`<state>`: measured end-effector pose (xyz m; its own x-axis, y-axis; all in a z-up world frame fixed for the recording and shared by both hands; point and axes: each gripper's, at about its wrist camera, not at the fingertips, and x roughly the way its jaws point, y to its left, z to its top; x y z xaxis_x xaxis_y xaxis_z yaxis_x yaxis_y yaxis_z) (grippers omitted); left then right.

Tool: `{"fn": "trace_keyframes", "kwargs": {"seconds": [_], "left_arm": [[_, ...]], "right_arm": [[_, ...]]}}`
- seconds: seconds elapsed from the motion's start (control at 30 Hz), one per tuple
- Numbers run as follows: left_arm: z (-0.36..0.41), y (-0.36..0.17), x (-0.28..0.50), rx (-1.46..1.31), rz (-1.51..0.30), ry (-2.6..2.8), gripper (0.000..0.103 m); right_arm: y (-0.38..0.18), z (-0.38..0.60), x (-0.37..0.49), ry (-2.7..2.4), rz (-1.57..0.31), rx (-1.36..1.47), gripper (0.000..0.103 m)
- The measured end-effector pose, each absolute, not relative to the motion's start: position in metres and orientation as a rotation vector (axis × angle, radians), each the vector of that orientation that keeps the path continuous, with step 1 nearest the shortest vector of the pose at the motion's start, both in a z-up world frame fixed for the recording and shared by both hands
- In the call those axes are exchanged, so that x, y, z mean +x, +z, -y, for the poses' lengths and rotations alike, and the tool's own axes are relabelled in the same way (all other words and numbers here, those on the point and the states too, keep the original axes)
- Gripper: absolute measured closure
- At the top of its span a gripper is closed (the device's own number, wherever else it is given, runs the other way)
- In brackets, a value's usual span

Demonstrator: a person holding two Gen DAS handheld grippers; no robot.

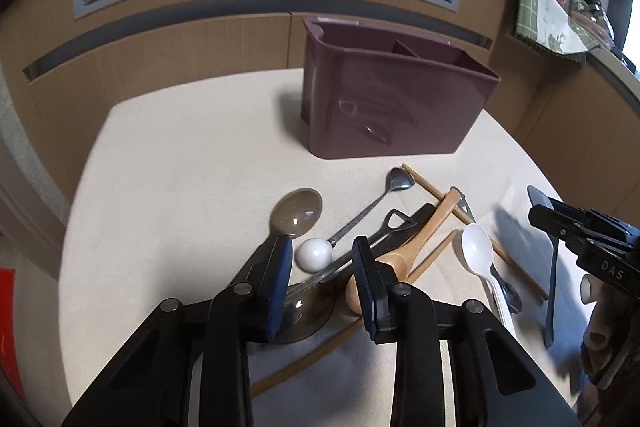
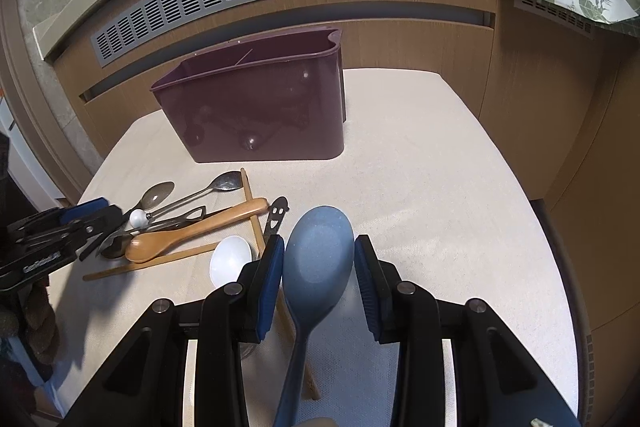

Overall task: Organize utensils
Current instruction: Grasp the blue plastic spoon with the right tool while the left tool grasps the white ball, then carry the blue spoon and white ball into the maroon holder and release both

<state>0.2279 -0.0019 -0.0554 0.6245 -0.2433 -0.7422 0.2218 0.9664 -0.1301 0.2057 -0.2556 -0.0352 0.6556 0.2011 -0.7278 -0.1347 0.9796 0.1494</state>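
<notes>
Left tool (image 1: 322, 279): jaws half closed over the pile, pads apart. A metal handle runs between them, along with the bowl end of the wooden spoon (image 1: 404, 247); no pad seen pressing, so not gripping.

Right tool (image 2: 318, 267): jaws part open, blue spoon (image 2: 318, 259) lying between the pads with its bowl ahead of the tips and its handle running back under the tool. Its left pad looks to touch the bowl edge, the right pad stands clear. Whether the spoon is lifted I cannot tell.

Just beyond the left tool's tips: white-knobbed metal spoon (image 1: 360, 215), clear brown spoon (image 1: 296, 213), white plastic spoon (image 1: 478, 255) to the right. Utensils overlap, likely heaped for sorting.

Count: six spoons made out, wooden chopsticks (image 1: 432, 189) at least two, one dark slotted piece.

Farthest ahead: one maroon divided caddy (image 1: 392, 99) upright on the counter (image 1: 180, 167), seemingly empty.
</notes>
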Motion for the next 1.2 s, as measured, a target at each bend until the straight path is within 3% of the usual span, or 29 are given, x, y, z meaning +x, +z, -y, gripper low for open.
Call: {"fn": "trace_keyframes", "kwargs": {"seconds": [0.63, 0.83, 1.2], "left_arm": [[-0.005, -0.081, 0.257, -0.14, -0.959, -0.226, 0.074], [-0.006, -0.073, 0.249, -0.129, -0.89, -0.211, 0.078], [0.006, -0.011, 0.221, -0.031, -0.683, -0.231, 0.08]], "right_arm": [[-0.044, 0.257, 0.203, 0.194, -0.853, 0.121, 0.07], [-0.046, 0.258, 0.202, 0.192, -0.857, 0.123, 0.07], [-0.037, 0.254, 0.2, 0.192, -0.825, 0.1, 0.07]]}}
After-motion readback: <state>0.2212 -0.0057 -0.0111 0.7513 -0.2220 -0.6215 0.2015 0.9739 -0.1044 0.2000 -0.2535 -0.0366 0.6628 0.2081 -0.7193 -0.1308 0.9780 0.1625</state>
